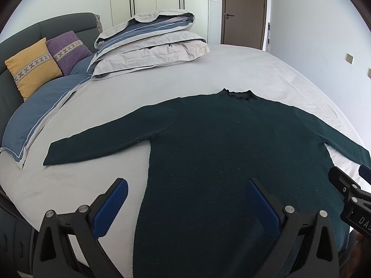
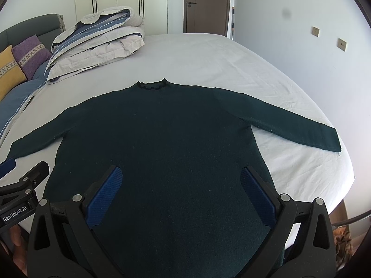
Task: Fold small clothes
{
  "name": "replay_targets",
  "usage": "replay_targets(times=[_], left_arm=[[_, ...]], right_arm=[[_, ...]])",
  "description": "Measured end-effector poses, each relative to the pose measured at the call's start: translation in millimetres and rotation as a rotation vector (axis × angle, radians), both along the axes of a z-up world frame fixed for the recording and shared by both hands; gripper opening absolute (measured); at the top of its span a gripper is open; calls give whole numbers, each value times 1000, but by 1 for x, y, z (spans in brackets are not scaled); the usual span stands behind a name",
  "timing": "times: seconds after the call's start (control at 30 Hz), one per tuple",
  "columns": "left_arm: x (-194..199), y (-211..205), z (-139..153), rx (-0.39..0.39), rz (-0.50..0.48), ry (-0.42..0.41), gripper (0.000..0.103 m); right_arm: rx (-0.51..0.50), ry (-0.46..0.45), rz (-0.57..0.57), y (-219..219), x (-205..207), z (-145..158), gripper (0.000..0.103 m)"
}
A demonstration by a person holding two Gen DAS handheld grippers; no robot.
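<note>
A dark green long-sleeved sweater (image 1: 231,143) lies flat on the bed, collar at the far end, both sleeves spread out sideways; it also fills the right wrist view (image 2: 162,143). My left gripper (image 1: 187,185) is open and empty, hovering above the sweater's lower left edge. My right gripper (image 2: 180,173) is open and empty above the sweater's lower middle. The right gripper shows at the right edge of the left wrist view (image 1: 350,192), and the left gripper at the left edge of the right wrist view (image 2: 20,185).
The bed has a light grey sheet (image 2: 208,55). A folded duvet (image 1: 150,46) lies at the far left, with a yellow cushion (image 1: 32,67) and a purple cushion (image 1: 67,51) against the dark headboard. Wardrobe and brown door (image 2: 206,4) stand behind. The bed's right edge (image 2: 347,185) drops off.
</note>
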State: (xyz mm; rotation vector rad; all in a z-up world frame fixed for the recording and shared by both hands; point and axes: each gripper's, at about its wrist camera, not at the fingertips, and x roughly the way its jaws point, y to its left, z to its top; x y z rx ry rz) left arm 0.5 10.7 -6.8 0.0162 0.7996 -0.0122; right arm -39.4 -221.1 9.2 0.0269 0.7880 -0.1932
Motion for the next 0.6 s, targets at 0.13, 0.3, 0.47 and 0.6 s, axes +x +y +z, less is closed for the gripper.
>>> replay_targets(times=[0.13,0.3,0.47,0.6], left_arm=[[0,3,-2,-1,2,2,103],[0,3,-2,0,2,1,103],[0,2,-2,0,2,2,103],[0,2,-3,0,3,3,103]], right_arm=[[-2,0,0,1,0,1,103],[-4,2,0,2,0,0,103],[-4,4,0,2,0,-1,103],[-4,4,0,2,0,-1,103]])
